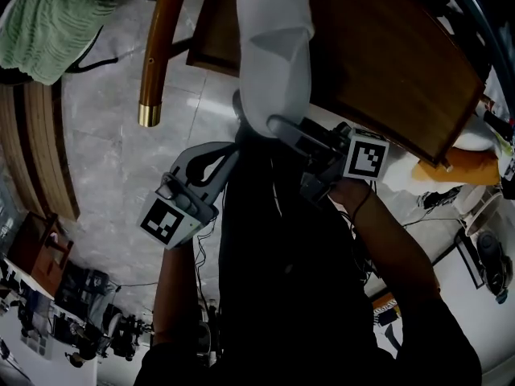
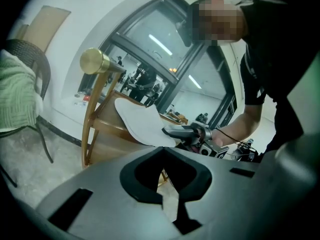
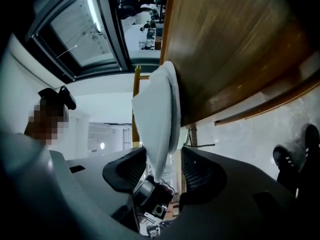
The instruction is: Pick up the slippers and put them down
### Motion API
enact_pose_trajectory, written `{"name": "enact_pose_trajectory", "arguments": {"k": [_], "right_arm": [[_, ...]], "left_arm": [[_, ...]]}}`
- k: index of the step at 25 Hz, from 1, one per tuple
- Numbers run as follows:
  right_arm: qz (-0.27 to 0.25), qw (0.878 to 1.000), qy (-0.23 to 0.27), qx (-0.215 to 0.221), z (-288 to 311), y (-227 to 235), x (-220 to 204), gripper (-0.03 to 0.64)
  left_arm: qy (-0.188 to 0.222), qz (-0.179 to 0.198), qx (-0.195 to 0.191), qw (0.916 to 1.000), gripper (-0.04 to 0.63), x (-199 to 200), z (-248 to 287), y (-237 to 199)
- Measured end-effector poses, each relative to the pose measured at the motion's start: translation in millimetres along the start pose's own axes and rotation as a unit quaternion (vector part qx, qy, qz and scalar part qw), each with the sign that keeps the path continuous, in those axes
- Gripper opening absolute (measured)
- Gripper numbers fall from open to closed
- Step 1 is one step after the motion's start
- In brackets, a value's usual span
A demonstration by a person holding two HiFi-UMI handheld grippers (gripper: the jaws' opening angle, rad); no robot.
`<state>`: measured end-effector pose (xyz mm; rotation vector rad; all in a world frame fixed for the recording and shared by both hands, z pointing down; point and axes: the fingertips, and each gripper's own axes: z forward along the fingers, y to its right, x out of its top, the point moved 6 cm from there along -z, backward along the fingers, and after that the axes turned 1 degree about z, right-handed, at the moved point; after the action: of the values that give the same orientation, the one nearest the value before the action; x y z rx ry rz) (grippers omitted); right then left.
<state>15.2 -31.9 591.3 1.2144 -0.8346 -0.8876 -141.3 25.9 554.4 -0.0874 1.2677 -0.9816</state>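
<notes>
Standing between parted jaws of the right tongs (image 3: 159,170) is one white slipper (image 3: 156,111).

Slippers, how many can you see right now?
1. The white slipper is by the edge of the wooden table, its lower end between the open jaws of the right hand-held gripper. Its pair may be hidden; the pale shape beyond the table is unclear.

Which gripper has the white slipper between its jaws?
The right gripper: the white slipper stands between its open jaws. The left gripper holds nothing.
</notes>
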Motion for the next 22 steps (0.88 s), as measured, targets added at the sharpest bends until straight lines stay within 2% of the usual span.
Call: {"name": "enact_pose_trajectory", "arguments": {"k": [10,11,13,22], "right_arm": [[-0.009,1.0,-0.001,0.005,-4.8,5.2,-1.7,0.218],[-0.011,1.0,-0.001,0.006,-5.1,4.8,-1.8,0.203],[-0.014,1.0,0.0,0.006,-5.2,4.1,-1.7,0.133],[-0.011,1.0,0.013,0.02,-9.0,6.8,0.0,0.087]], "left_arm": [[0.006,-0.002,-0.005,1.0,0.011,-2.6,4.1,4.2],[0.005,-0.002,-0.006,1.0,0.011,-3.4,4.4,4.9],[0.003,-0.002,-0.008,1.0,0.011,-4.9,5.2,6.6],[0.001,-0.004,-0.012,0.9999,0.011,-9.1,8.4,7.8]]}}
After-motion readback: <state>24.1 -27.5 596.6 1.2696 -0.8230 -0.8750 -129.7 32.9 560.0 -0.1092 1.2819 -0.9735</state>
